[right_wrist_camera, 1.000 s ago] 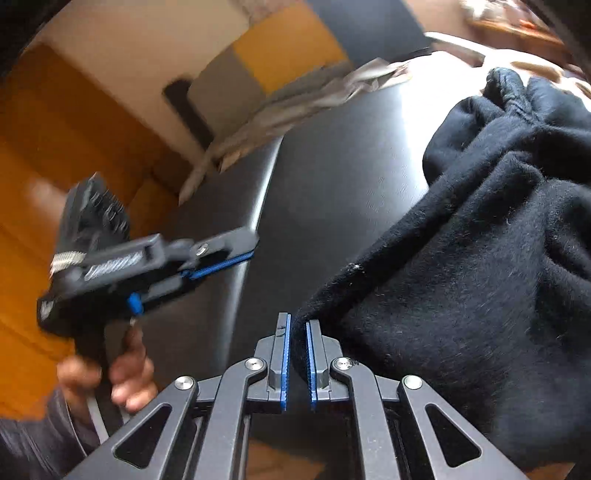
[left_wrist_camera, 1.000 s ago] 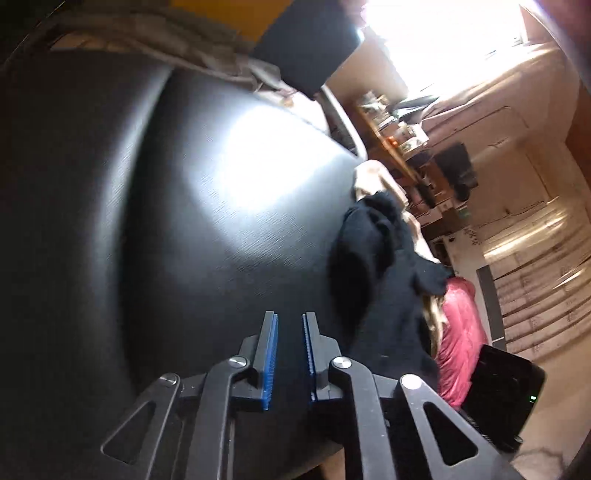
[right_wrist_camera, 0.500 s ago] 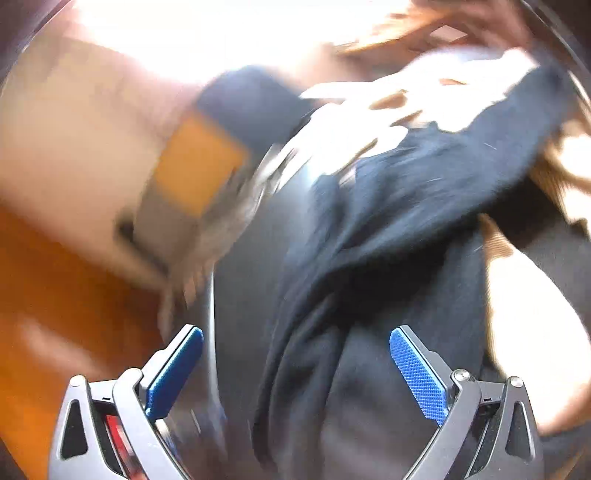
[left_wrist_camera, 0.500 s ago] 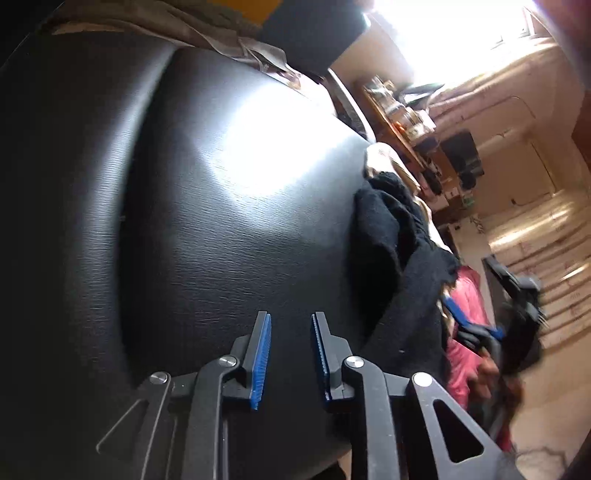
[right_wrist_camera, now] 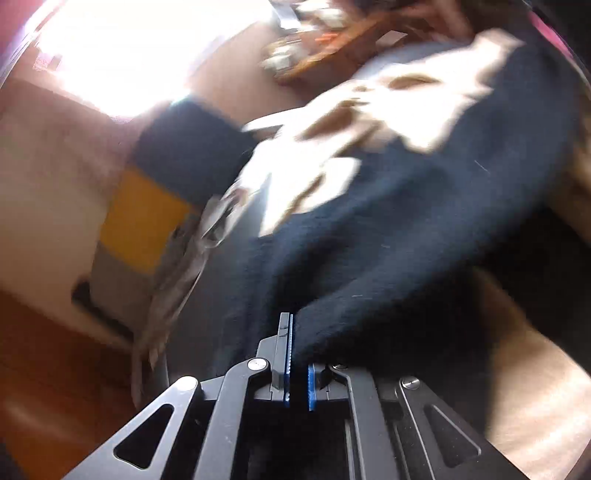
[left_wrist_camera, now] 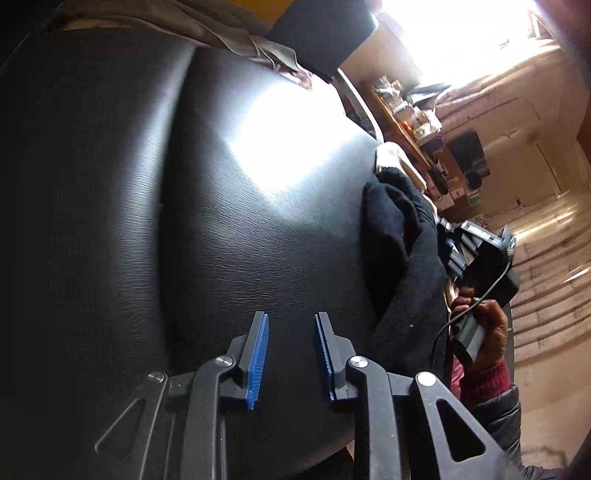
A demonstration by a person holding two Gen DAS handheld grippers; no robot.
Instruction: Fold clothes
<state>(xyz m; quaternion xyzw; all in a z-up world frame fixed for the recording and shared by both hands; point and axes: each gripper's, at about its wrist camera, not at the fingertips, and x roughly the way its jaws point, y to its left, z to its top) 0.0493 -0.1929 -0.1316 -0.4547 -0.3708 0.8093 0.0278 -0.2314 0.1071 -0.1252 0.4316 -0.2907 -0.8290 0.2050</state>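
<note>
A black garment (left_wrist_camera: 399,258) lies bunched at the right edge of a black leather seat (left_wrist_camera: 221,221). My left gripper (left_wrist_camera: 291,321) hovers over the bare leather just left of it, its jaws opening with nothing between them. In the right wrist view, which is blurred, my right gripper (right_wrist_camera: 297,325) is shut on a fold of the same dark garment (right_wrist_camera: 388,229), and the cloth hides the right pad's tip. A hand (left_wrist_camera: 484,317) holds that gripper behind the garment in the left wrist view.
A crumpled grey-beige cloth (left_wrist_camera: 221,22) lies along the seat's far edge. Pale fabric (right_wrist_camera: 388,96) shows beyond the dark garment. A cluttered wooden shelf (left_wrist_camera: 406,107) stands behind the seat, and the floor drops away on the right.
The right gripper let go of the garment's edge, swung round with jaws wide, then shut on another fold. The left jaws spread wider. The right hand and gripper came into the left view.
</note>
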